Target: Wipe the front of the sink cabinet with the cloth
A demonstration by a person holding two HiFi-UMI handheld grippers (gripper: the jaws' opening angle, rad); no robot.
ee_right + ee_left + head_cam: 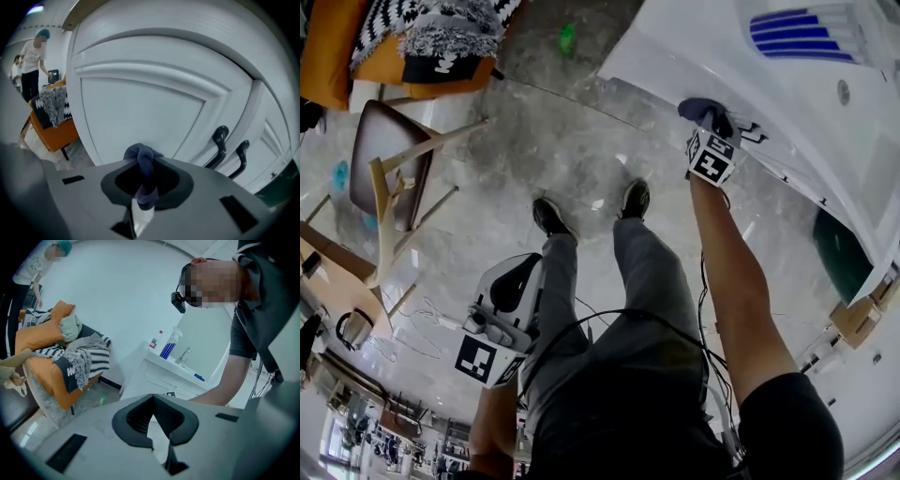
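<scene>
A dark blue cloth [701, 111] is pressed against the white front of the sink cabinet [722, 47]. My right gripper [722, 124] is shut on it, at the end of an outstretched arm. In the right gripper view the cloth [143, 161] bunches out between the jaws, right up against a white door panel [140, 108]. Two black handles [219, 140] stand to its right. My left gripper [514, 281] hangs low beside the person's left leg, far from the cabinet. Its jaws [157, 427] are shut with nothing in them.
A wooden chair [389, 173] and an orange sofa with patterned throws [412, 37] stand to the left. A green item [567, 37] lies on the marble floor near the cabinet's corner. A dark green bin [839, 253] sits at the right. Another person [33, 61] stands by the sofa.
</scene>
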